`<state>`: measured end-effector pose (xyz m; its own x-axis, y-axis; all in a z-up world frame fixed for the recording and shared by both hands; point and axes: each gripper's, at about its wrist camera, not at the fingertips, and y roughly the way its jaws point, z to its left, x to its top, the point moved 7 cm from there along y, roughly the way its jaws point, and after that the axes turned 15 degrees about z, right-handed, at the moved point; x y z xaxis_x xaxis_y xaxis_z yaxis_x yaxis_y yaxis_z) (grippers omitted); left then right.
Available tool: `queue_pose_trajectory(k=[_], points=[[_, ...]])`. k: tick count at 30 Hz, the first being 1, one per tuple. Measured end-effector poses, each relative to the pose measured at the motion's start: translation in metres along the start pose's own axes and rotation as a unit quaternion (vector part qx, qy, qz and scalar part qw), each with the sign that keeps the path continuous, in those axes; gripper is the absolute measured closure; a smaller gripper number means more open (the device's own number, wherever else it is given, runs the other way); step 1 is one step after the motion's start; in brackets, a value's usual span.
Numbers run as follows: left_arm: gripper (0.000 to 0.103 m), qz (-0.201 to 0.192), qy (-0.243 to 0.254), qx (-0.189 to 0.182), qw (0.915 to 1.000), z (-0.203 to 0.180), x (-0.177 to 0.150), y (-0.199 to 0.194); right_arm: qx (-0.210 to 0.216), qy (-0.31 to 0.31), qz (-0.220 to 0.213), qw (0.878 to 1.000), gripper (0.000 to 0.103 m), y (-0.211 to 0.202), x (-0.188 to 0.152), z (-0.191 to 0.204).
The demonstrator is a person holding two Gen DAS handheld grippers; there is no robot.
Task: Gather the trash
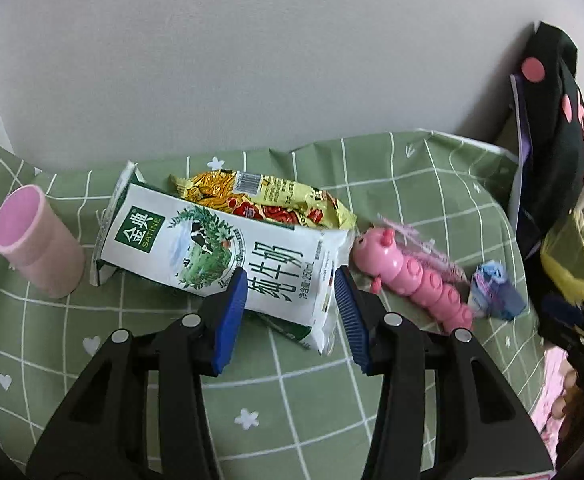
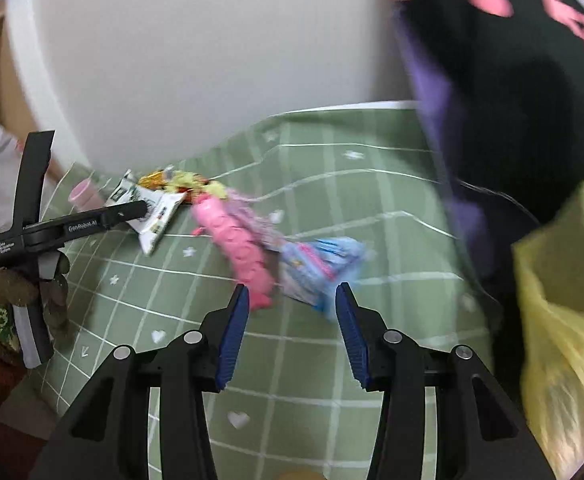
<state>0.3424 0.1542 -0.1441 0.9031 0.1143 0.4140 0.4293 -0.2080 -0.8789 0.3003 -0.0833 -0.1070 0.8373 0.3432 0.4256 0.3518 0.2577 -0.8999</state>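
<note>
Two spread grippers above litter on a green checked bench.

Left gripper (image 1: 292,300) straddles the milk carton (image 1: 220,252) untouched; right gripper (image 2: 292,312), empty, nears a blurred blue wrapper (image 2: 319,268), possibly a pouch. Open cloth (image 2: 292,392) lies nearside; wall (image 1: 252,60) behind.

- Flattened white milk carton (image 1: 228,256) lying on its side at the heap's front.
- Crumpled yellow snack wrapper (image 1: 268,196) lies just behind the milk carton.
- Small blue wrapper (image 1: 491,292) lies well right of the carton.
</note>
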Motion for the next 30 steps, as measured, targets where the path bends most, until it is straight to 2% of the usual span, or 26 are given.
queue_pose_trajectory(k=[4,12,16,22,23,26,30], points=[[0.06,0.002,-0.009,0.008,0.9999,0.012,-0.016,-0.009,0.018,-0.059,0.007,0.998,0.061,0.022,0.026,0.031],[0.06,0.001,-0.081,-0.025,0.9964,0.046,-0.039,-0.036,0.039,-0.165,0.015,0.985,0.061,0.069,0.09,0.083],[0.06,-0.001,-0.11,-0.04,0.9931,0.059,-0.05,-0.051,0.074,-0.188,0.034,0.979,0.061,0.099,0.127,0.101],[0.059,0.003,-0.139,-0.055,0.9887,0.074,-0.063,-0.059,0.072,-0.19,0.071,0.977,0.061,0.146,0.159,0.108],[0.059,0.005,-0.145,-0.056,0.9878,0.077,-0.063,-0.058,0.073,-0.193,0.083,0.975,0.063,0.152,0.161,0.111],[0.058,0.008,-0.162,-0.059,0.985,0.084,-0.062,-0.055,0.08,-0.225,0.114,0.964,0.08,0.159,0.153,0.125],[0.056,0.0,-0.178,-0.058,0.9824,0.093,-0.052,-0.054,0.108,-0.241,0.127,0.956,0.09,0.144,0.13,0.143]])
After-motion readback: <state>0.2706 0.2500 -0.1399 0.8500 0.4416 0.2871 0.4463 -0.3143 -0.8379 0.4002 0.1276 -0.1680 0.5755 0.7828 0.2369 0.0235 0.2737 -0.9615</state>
